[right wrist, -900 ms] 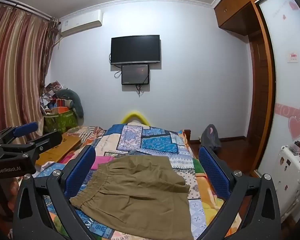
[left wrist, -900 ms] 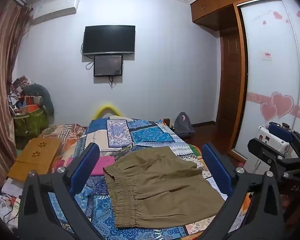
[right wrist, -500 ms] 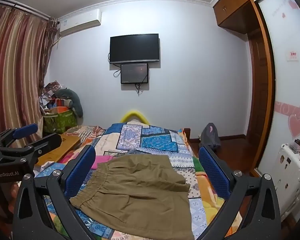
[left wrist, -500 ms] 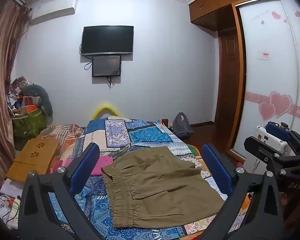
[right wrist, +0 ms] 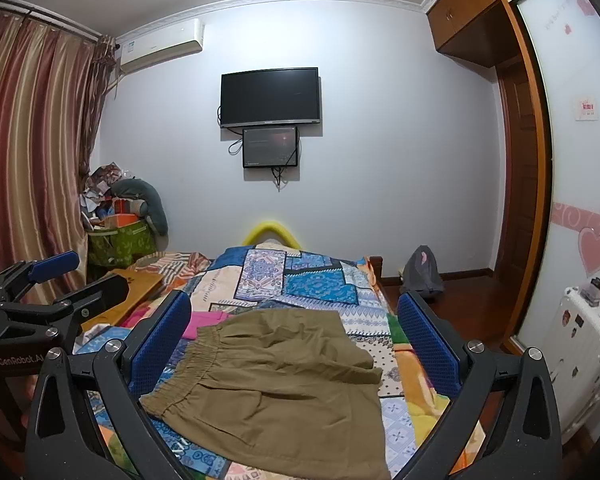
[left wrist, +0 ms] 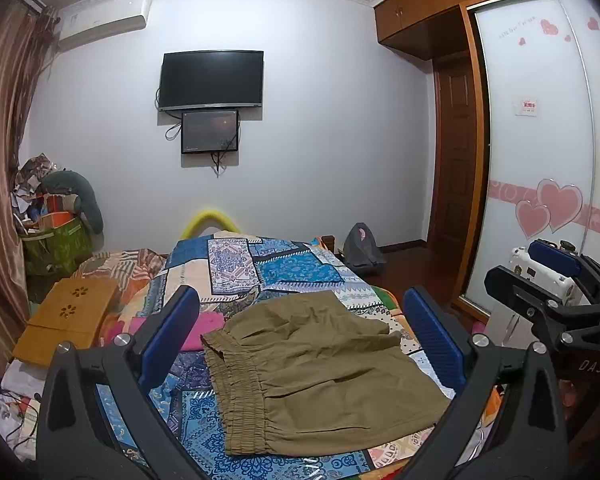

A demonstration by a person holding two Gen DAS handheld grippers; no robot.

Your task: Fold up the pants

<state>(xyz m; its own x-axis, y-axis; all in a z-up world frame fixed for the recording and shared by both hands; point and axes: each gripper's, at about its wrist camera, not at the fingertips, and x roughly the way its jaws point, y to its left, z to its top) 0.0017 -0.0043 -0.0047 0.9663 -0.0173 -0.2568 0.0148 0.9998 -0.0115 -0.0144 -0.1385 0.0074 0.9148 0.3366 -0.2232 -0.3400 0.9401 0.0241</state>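
Olive-brown pants (left wrist: 320, 368) lie folded flat on the patchwork bedspread (left wrist: 276, 268), elastic waistband to the left. They also show in the right wrist view (right wrist: 280, 384). My left gripper (left wrist: 300, 332) is open and empty, held above the pants. My right gripper (right wrist: 296, 336) is open and empty, also above the pants. The right gripper shows at the right edge of the left wrist view (left wrist: 548, 292); the left gripper shows at the left edge of the right wrist view (right wrist: 40, 296).
A pink cloth (left wrist: 204, 328) lies left of the pants. A wooden lap desk (left wrist: 68, 312) sits at the bed's left. A white appliance (right wrist: 584, 344) and wardrobe (left wrist: 540, 160) stand right. A grey bag (left wrist: 362, 248) is on the floor.
Both grippers have drifted slightly; the view shifted a little to the left. The pants have not moved and both grippers stay open.
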